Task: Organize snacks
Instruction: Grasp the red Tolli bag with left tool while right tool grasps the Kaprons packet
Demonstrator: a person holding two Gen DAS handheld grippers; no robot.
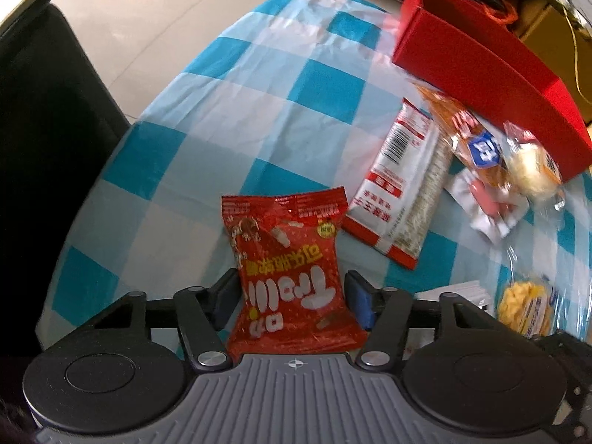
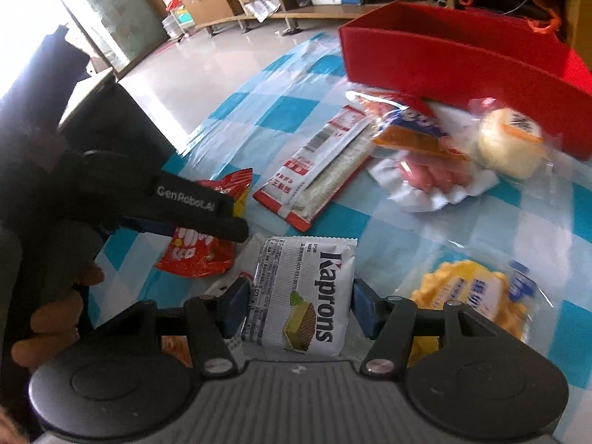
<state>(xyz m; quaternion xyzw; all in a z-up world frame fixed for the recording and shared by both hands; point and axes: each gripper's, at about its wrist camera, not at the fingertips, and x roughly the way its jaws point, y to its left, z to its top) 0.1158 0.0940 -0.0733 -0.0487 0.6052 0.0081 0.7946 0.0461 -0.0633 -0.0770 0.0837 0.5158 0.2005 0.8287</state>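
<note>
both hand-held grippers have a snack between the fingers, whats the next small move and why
Probably lift the right hand-held gripper toward the red box: its pads look closed on the Kaprons wafer pack, and the box stands open just beyond the loose snacks.

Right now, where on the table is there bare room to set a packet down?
The checked cloth is bare left of the red box and beyond the red snack packet. In front of the box it's crowded with packets, such as the white cracker packet.

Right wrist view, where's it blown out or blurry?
Right wrist view: the window at upper left is blown out, the yellow snack pack is smeared. Left wrist view: the packets by the red box are blurred, and the fisheye bends the checked tablecloth.
</note>
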